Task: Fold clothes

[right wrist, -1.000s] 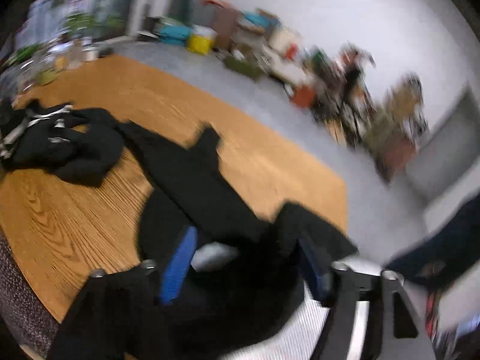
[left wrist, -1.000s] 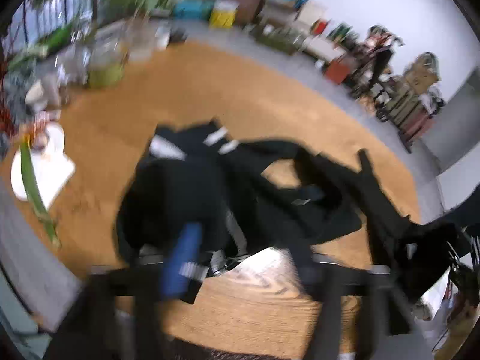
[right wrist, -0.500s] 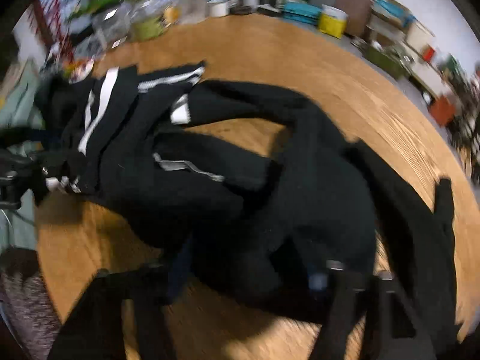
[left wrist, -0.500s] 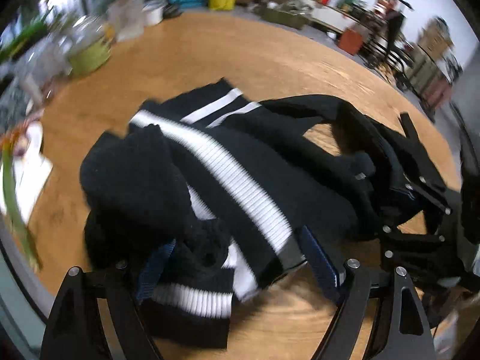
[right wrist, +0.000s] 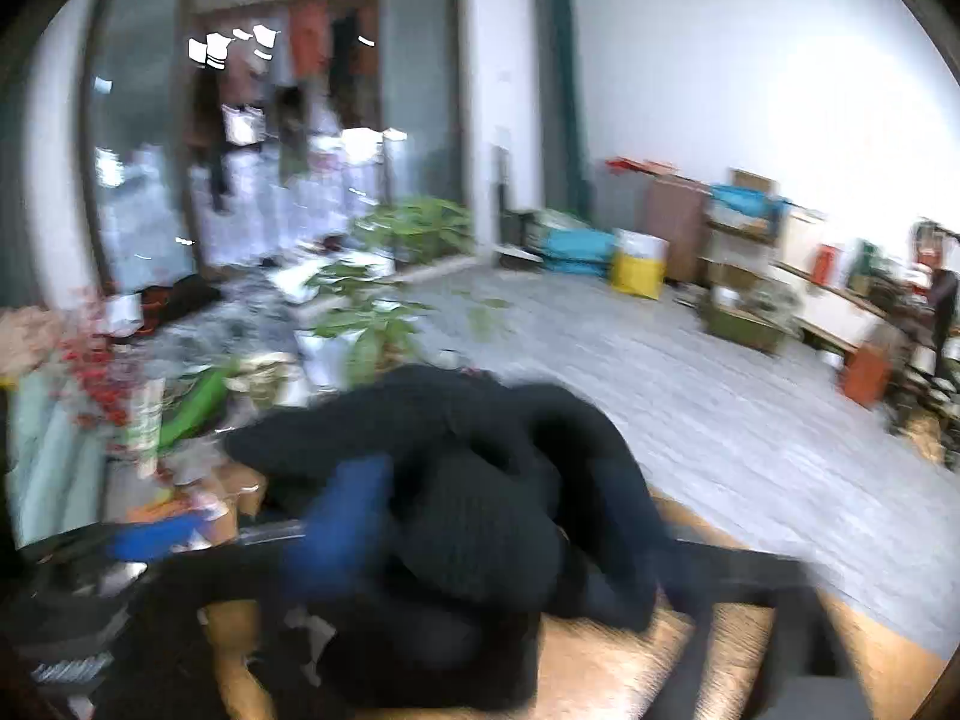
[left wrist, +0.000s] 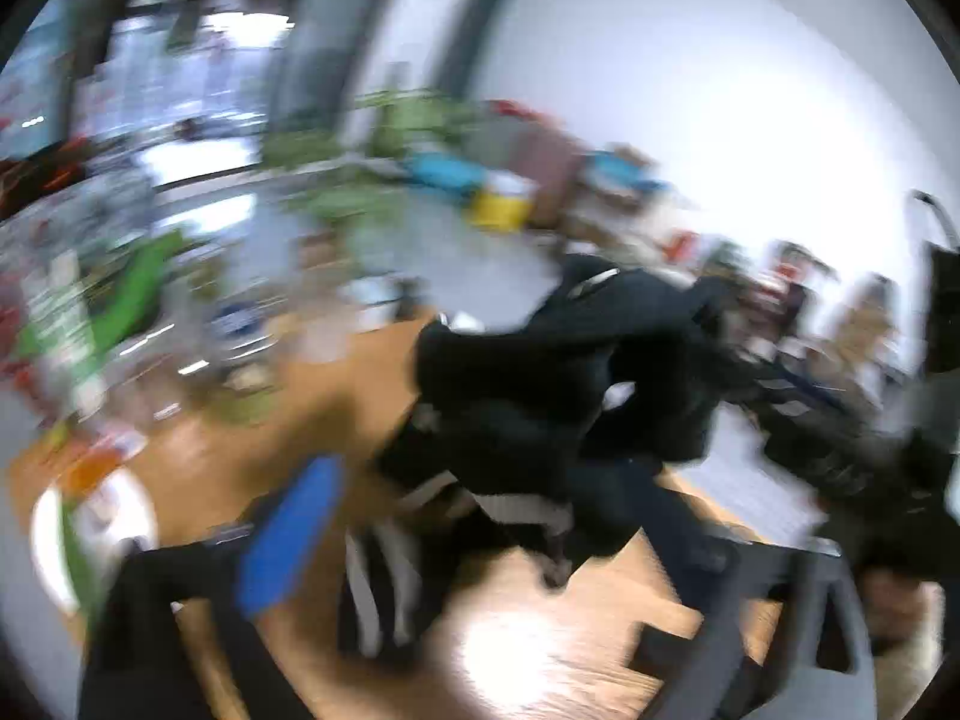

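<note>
1. Change vs half a sec before: both wrist cams had looked down on the black clothes spread flat on the wooden table; now both pointed more level, w/ the room filling the upper half of each frame. The clothes had bunched into a raised heap.
2. Left gripper [left wrist: 480, 546]: jaws were opening, stood wide. Blue pad lower left of frame, grey finger lower right. Black striped garment [left wrist: 540, 420] sat centre frame between and beyond the fingers; heavy blur, so couldn't tell if a pad touched it. No clamp seen.
3. Right gripper [right wrist: 510, 540]: jaws were opening too, after a brief squeeze. Blue pad lower-centre left, dark finger lower right. Black heap [right wrist: 480, 480] lay between them, lower centre of frame; pads didn't look pressed on it.
4. Meaning for task (judgement): looked like a gather/regrasp, not a fold. Clothes lay crumpled, no neat edge seen, so folding was early.
5. Left view only: white stripes on the cloth, bare table [left wrist: 528, 660] w/ glare at bottom centre, right tool as a dark blur at right edge.
6. Right view only: sharper room, glass doors upper left, plants [right wrist: 384, 300] mid left, yellow bin [right wrist: 639, 267] right of centre.
</note>
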`<state>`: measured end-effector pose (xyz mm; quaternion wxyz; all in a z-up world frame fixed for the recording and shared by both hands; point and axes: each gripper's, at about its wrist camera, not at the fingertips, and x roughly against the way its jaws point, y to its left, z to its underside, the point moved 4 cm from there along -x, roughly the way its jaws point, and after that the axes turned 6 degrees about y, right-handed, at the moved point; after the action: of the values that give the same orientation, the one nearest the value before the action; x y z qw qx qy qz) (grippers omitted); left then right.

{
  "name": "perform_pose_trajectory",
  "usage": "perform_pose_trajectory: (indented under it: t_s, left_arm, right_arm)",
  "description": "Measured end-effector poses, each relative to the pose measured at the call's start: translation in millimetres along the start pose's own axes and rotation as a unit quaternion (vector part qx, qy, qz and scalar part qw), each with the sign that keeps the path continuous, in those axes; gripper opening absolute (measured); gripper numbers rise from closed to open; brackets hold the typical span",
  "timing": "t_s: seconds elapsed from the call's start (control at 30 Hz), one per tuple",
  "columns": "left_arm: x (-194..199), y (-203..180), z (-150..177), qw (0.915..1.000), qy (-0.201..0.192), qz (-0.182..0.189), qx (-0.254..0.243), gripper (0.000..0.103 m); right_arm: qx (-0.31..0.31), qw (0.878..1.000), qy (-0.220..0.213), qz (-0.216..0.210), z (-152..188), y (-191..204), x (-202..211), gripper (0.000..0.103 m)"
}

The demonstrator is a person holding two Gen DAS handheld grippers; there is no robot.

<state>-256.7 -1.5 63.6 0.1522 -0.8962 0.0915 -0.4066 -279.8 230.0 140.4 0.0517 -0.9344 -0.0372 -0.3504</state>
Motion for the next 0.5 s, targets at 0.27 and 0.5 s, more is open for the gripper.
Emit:
perform_pose_trajectory:
  t_s: [0.27,0.5]
  left_arm:
    - [-37.6,21.2,123.3,0.9834,0.177,0.006,-0.039,0.099]
    - [-31.0,-76.6,186.8,0.9679,0.231,0.046,-0.088,0.099]
  right_arm:
    - [0.079,0.975,0.157,0.135,178.5,-87.8,46.9,0.092]
    - [0.064,0.915,0.267,0.296,362.8,-202.3,205.0,0.096]
